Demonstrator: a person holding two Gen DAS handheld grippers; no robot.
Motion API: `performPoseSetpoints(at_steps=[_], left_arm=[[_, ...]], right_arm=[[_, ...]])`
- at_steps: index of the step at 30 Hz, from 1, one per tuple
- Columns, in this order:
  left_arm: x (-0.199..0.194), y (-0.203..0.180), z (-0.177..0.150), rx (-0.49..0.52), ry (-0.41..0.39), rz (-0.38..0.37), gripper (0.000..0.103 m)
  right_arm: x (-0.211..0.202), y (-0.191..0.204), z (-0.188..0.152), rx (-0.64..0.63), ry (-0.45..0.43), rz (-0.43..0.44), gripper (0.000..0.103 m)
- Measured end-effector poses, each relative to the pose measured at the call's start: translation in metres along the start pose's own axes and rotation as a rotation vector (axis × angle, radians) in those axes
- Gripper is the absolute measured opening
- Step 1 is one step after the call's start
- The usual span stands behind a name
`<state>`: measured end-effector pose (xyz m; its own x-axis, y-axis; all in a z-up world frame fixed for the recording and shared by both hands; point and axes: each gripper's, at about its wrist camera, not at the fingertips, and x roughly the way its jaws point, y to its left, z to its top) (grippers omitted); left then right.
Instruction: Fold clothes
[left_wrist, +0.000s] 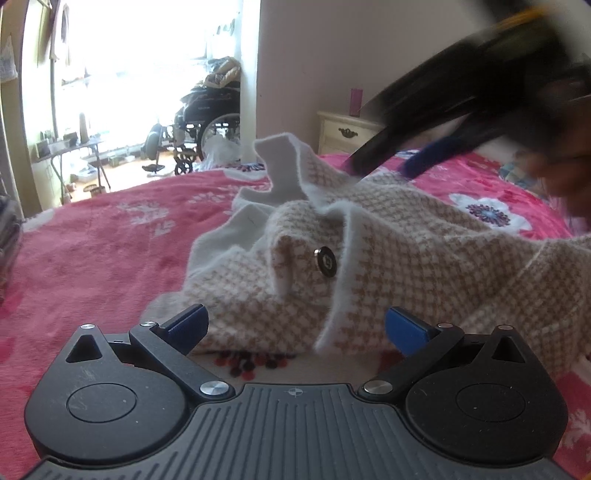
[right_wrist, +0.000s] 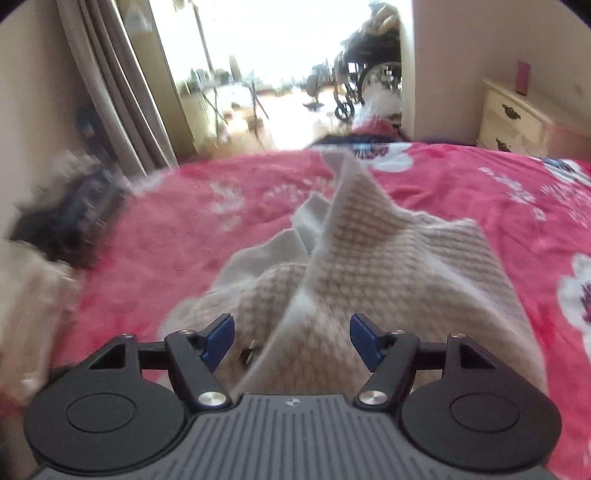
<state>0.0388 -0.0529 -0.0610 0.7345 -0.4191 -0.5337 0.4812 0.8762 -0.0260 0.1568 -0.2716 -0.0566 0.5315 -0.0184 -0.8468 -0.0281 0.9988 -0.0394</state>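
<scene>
Left wrist view: left gripper (left_wrist: 295, 328) low over the bed, jaws spread wide, nothing between the blue pads (left_wrist: 190, 325). The cardigan (left_wrist: 369, 266), beige-and-white check knit with white trim, lies bunched on the pink floral blanket (left_wrist: 92, 240) just ahead of the fingertips, its near edge lifted slightly off the blanket. Dark round button (left_wrist: 327, 261) faces the camera near the front placket. Right gripper (left_wrist: 376, 166) comes in from the upper right, heavily blurred, its tips at the cardigan's raised far edge; can't tell whether it is pinching the fabric. Nightstand (left_wrist: 347, 133) against the wall behind, wheelchair (left_wrist: 199, 125) in the bright doorway.

Right wrist view: right gripper (right_wrist: 291, 336) jaws spread, cardigan (right_wrist: 388, 266) filling the gap between and under the pads, a white-trimmed fold running up the middle. No clamp visible. Fabric peaks ahead of it on the blanket (right_wrist: 480, 192). Frame motion-blurred at the left edge. Curtain (right_wrist: 110, 85) at left, nightstand (right_wrist: 517, 114) at right.
</scene>
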Motion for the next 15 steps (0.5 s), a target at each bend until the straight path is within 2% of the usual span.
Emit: performPoseSetpoints(at_steps=[2, 3, 5, 6, 7, 11, 12, 15], left_arm=[[-0.005, 0.003, -0.001, 0.009, -0.017, 0.013, 0.103], [-0.006, 0.005, 0.000, 0.016, -0.025, 0.018, 0.103], [-0.004, 0.008, 0.003, 0.034, -0.041, 0.026, 0.103], [-0.003, 0.010, 0.004, 0.042, -0.050, 0.031, 0.103], [-0.002, 0.012, 0.005, 0.051, -0.058, 0.035, 0.103], [0.001, 0.019, 0.011, 0.086, -0.091, 0.051, 0.103], [0.004, 0.021, 0.014, 0.094, -0.103, 0.055, 0.103], [0.015, 0.021, 0.028, 0.125, -0.147, 0.066, 0.103]], right_arm=[[0.017, 0.015, 0.022, -0.023, -0.009, 0.026, 0.065], [0.025, 0.022, 0.034, -0.035, -0.014, 0.038, 0.057], [0.017, 0.020, 0.031, -0.053, -0.031, 0.037, 0.045], [0.007, 0.015, 0.024, -0.060, -0.040, 0.030, 0.028], [-0.003, 0.010, 0.017, -0.068, -0.050, 0.024, 0.017], [-0.043, -0.010, -0.011, -0.098, -0.090, -0.003, 0.006], [-0.053, -0.015, -0.018, -0.106, -0.099, -0.009, 0.000], [-0.083, -0.029, -0.040, -0.128, -0.129, -0.029, 0.000]])
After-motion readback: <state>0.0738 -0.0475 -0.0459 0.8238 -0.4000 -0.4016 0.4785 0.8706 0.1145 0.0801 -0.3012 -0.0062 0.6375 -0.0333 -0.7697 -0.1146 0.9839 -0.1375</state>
